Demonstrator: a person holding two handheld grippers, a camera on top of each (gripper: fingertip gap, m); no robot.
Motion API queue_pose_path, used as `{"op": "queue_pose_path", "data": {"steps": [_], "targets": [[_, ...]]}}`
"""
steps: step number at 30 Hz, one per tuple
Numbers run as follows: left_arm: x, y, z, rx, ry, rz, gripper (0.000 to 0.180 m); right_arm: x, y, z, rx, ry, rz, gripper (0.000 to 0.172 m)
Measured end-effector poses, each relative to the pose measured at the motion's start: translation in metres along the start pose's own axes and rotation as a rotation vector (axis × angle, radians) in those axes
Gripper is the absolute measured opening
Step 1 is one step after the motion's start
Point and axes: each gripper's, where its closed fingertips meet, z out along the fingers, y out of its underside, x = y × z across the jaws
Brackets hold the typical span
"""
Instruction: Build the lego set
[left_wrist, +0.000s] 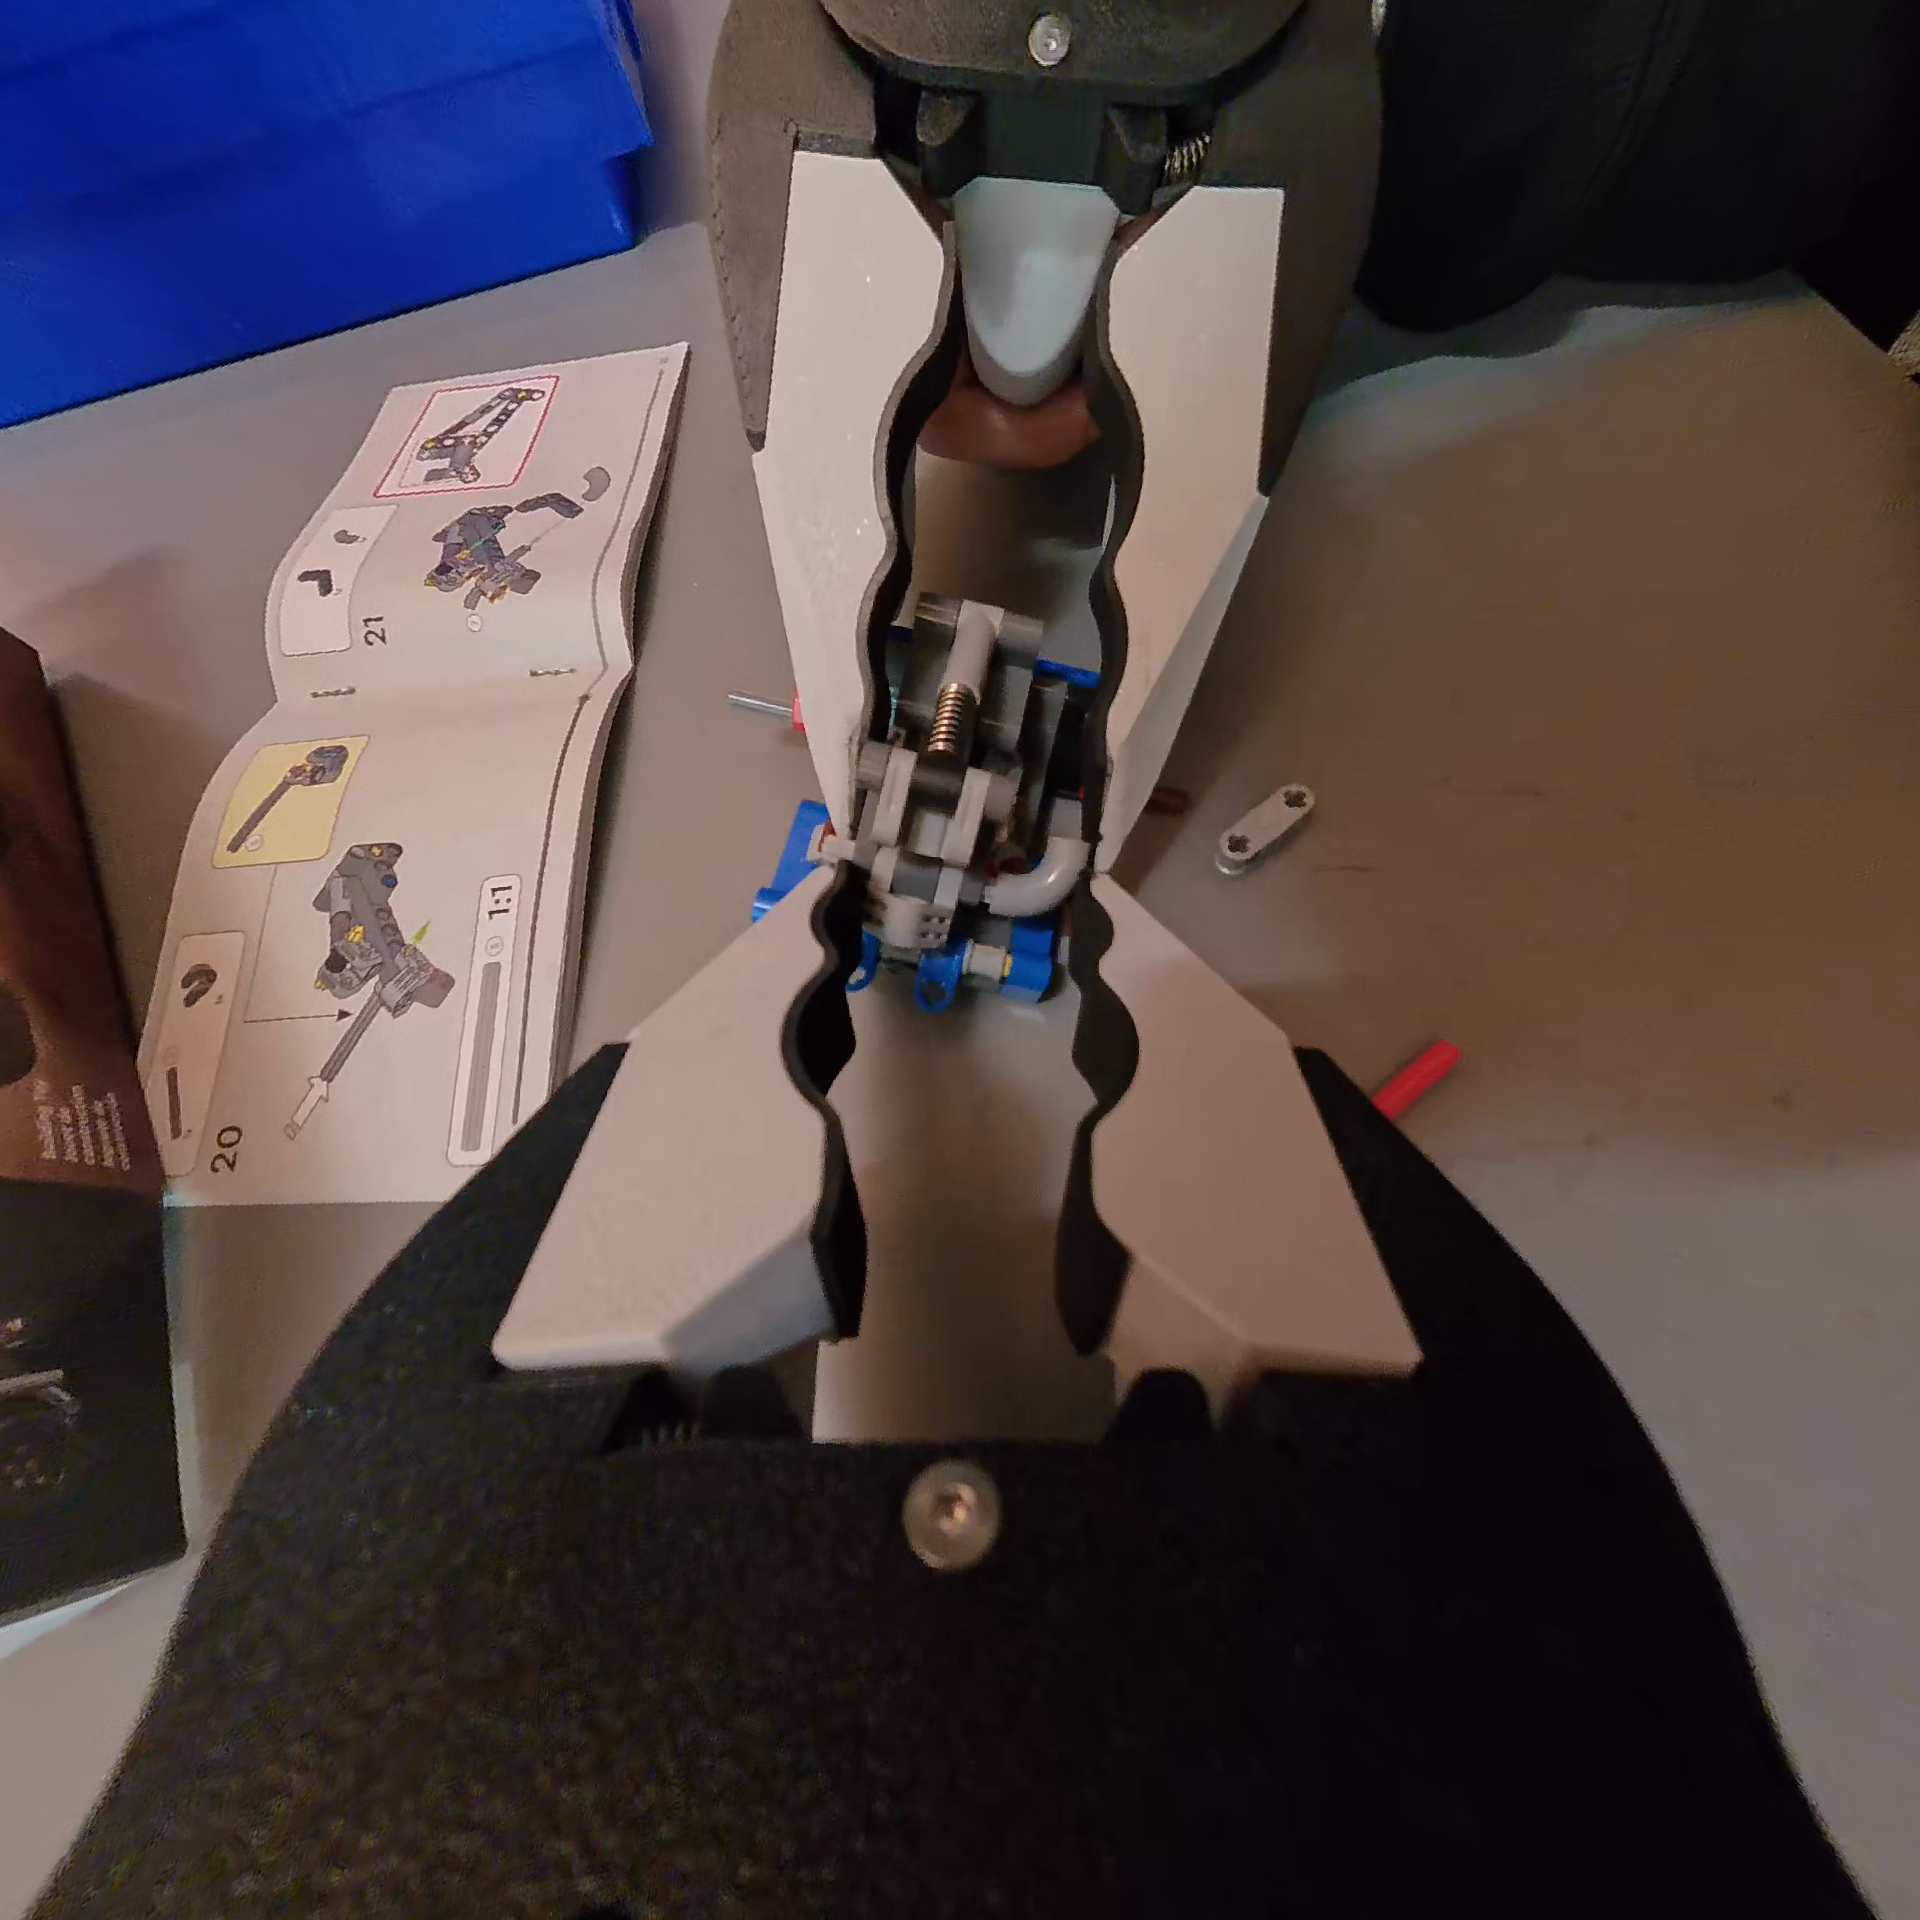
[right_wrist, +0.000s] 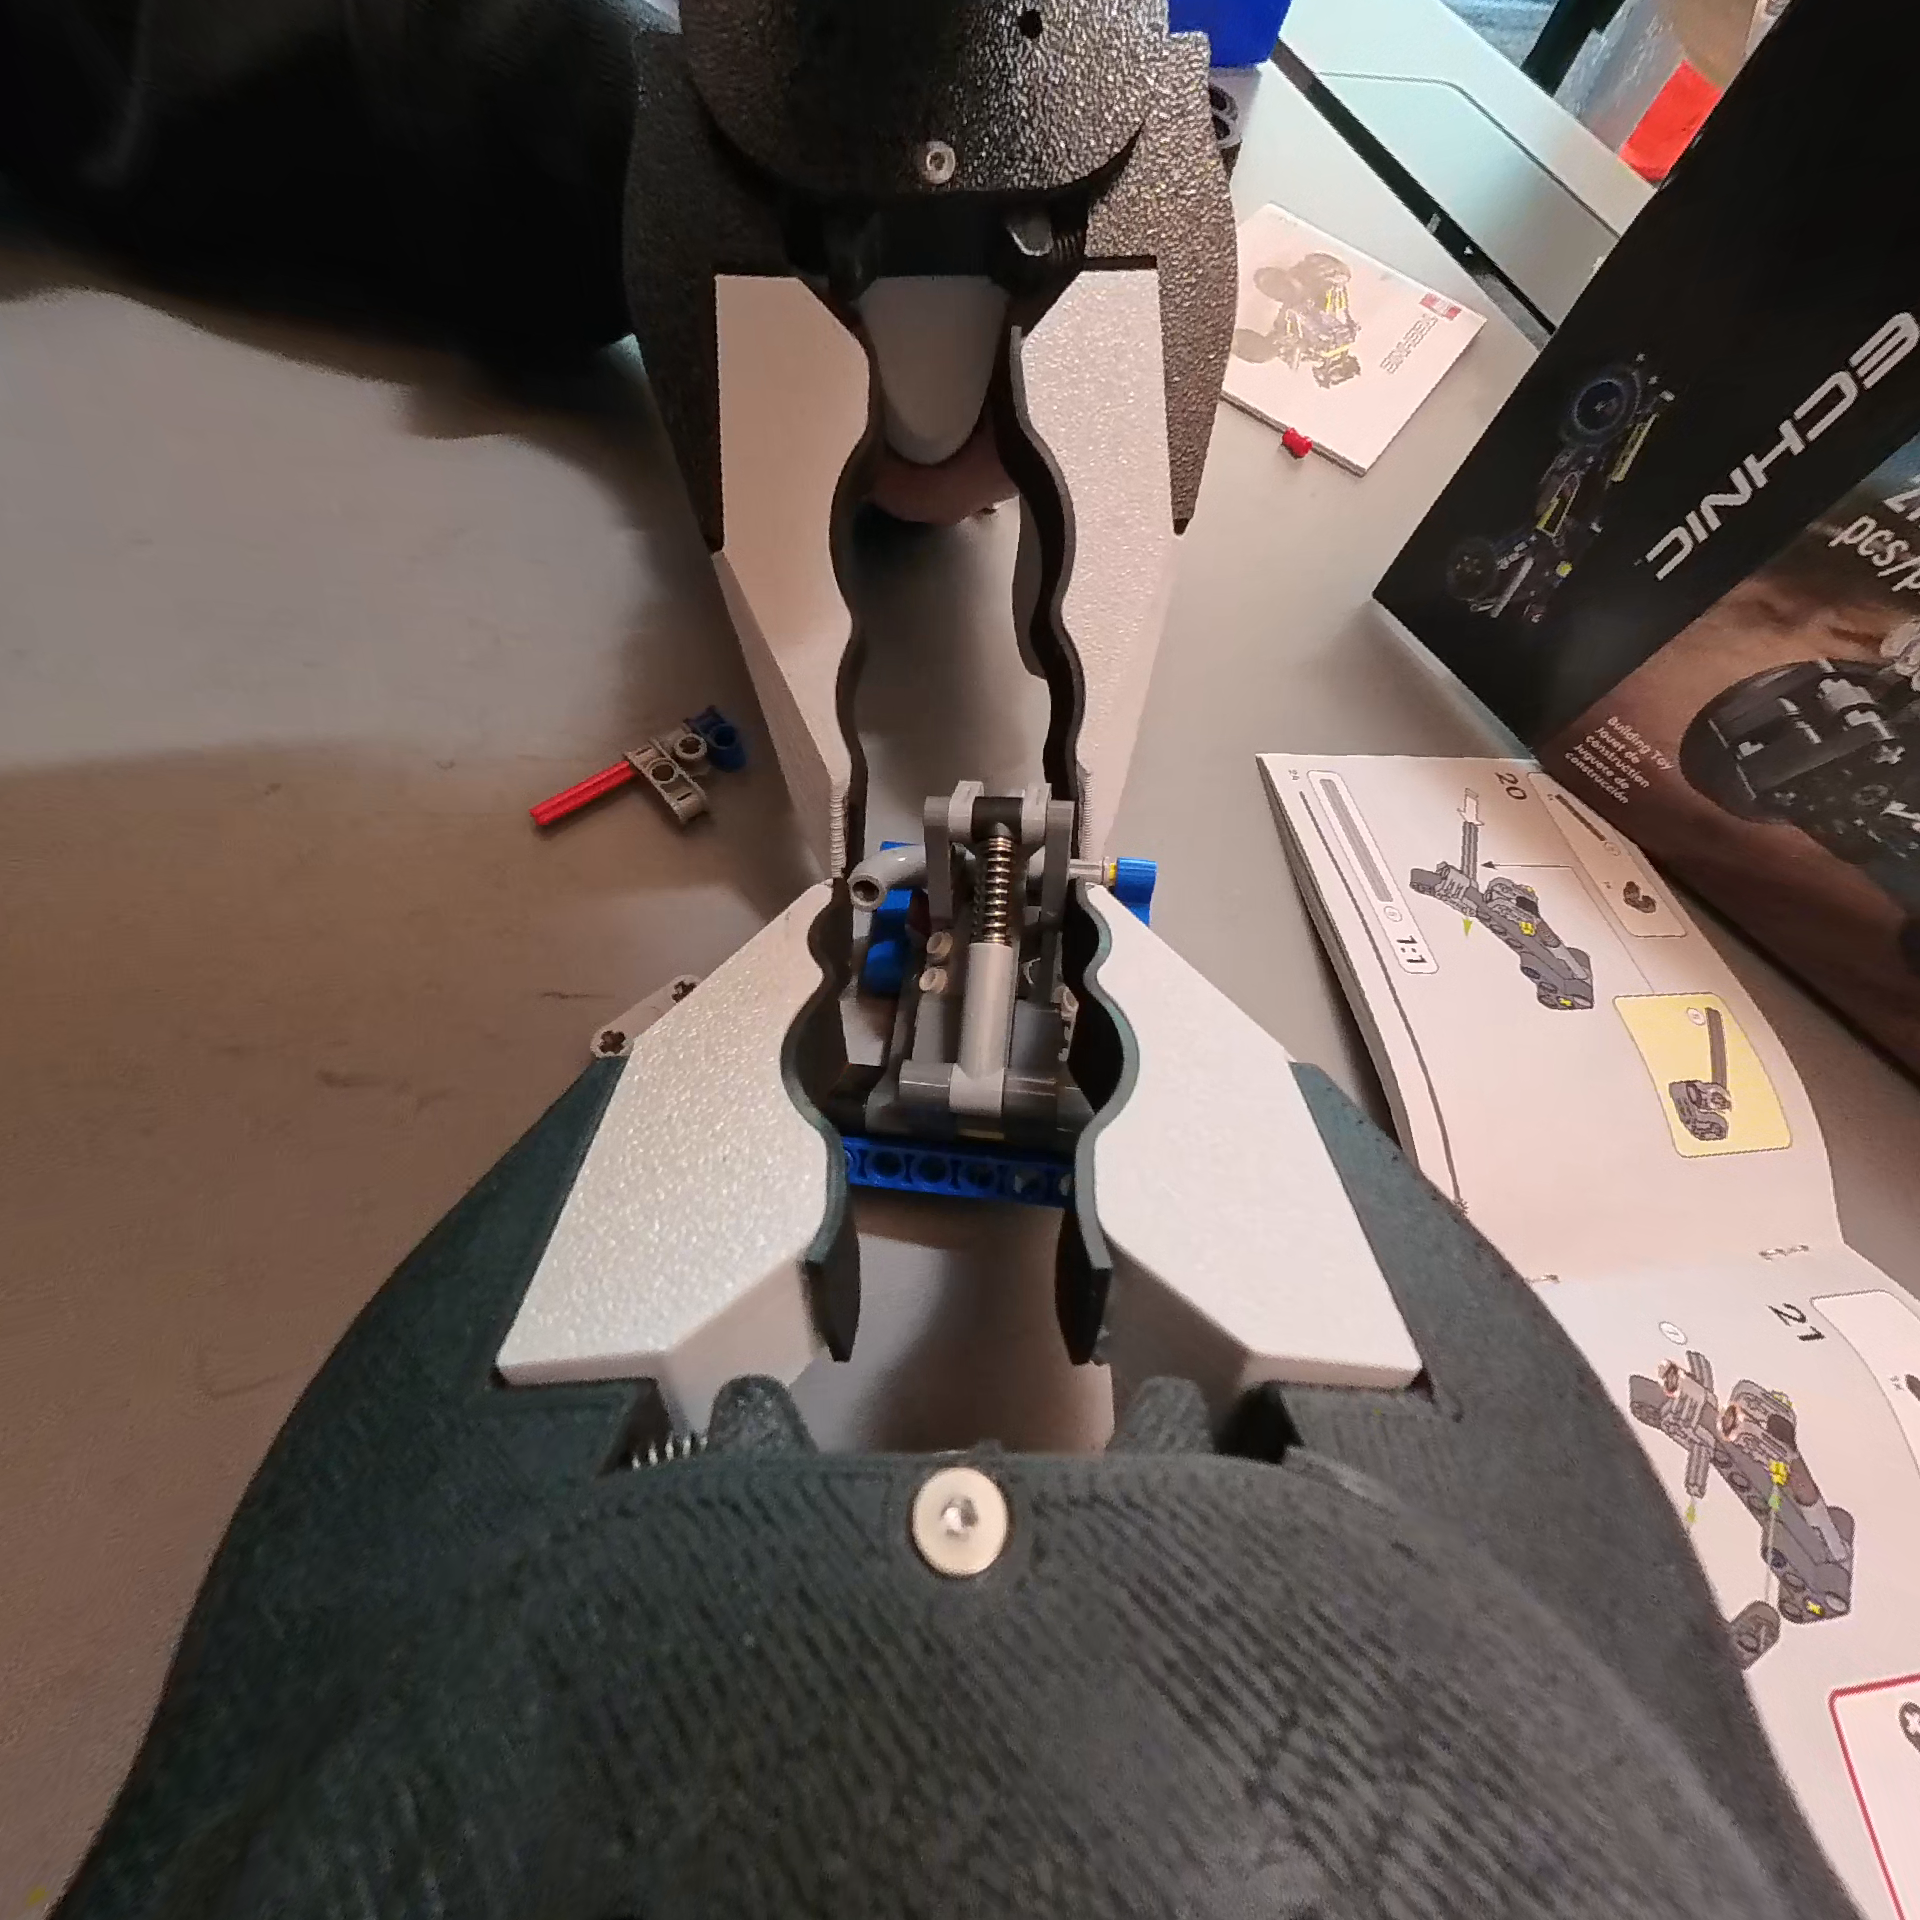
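Now | both grippers face tip to tip | left gripper (left_wrist: 961, 935) and right gripper (right_wrist: 961, 997), jaws part-closed, seemingly pinching grey-blue brick assembly (left_wrist: 956, 821) above table (left_wrist: 1558, 727) | light, rigid, snap-joints fragile; grip frame sides, not spring.

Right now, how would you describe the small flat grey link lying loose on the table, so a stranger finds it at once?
Start at the open instruction booklet on the grey table. Cross past the two grippers meeting over the grey-and-blue brick model to the bare side. The flat grey link lies there alone, with a cross-shaped hole at each end, unlike the round red rod nearby.
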Motion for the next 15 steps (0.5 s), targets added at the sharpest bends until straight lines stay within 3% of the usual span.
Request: {"op": "queue_pose_path", "data": {"steps": [15], "targets": [[-0.0015, 0.0013, -0.0013, 0.005, 0.014, -0.014, 0.036, 0.001, -0.0015, 0.0016, 0.005, 0.0, -0.003, 0.036]]}}
